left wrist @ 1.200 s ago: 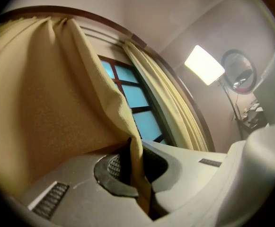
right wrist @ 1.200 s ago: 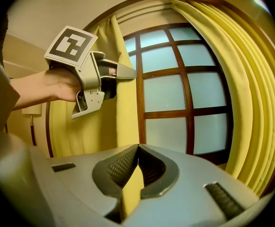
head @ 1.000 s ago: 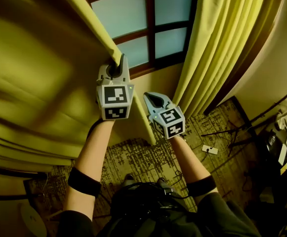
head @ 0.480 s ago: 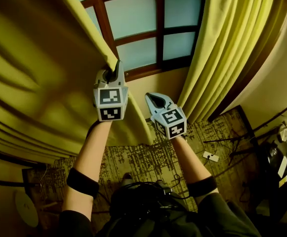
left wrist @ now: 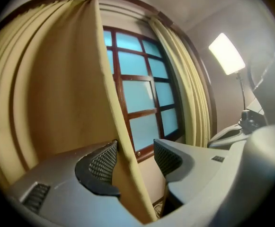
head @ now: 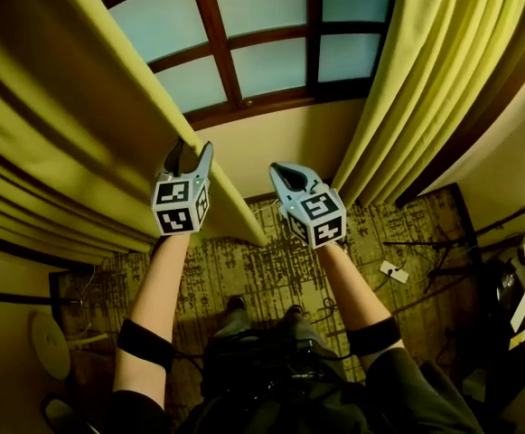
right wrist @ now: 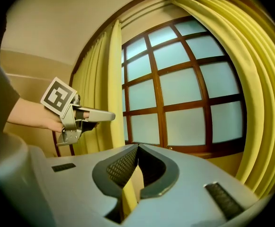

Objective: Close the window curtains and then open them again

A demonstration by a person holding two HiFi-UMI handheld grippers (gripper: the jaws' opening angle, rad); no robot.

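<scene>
The left gripper (left wrist: 135, 159) has just been spreading its jaws. The edge of the left curtain (head: 81, 134) hangs between them, perhaps brushing one pad but not pinched. The right gripper (right wrist: 137, 148) is closed on nothing. The right curtain (head: 425, 89) hangs gathered at the window's (head: 262, 61) far side.

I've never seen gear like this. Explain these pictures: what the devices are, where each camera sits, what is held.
A person holds a two-jaw gripper in each hand, facing a window with yellow curtains. One picture comes from a head camera looking down over both arms; the other two come from cameras on each gripper. The left gripper has just been opening its jaws; the edge of the left curtain hangs between them, unclamped. The right gripper is shut and empty, apart from the right curtain.
</scene>
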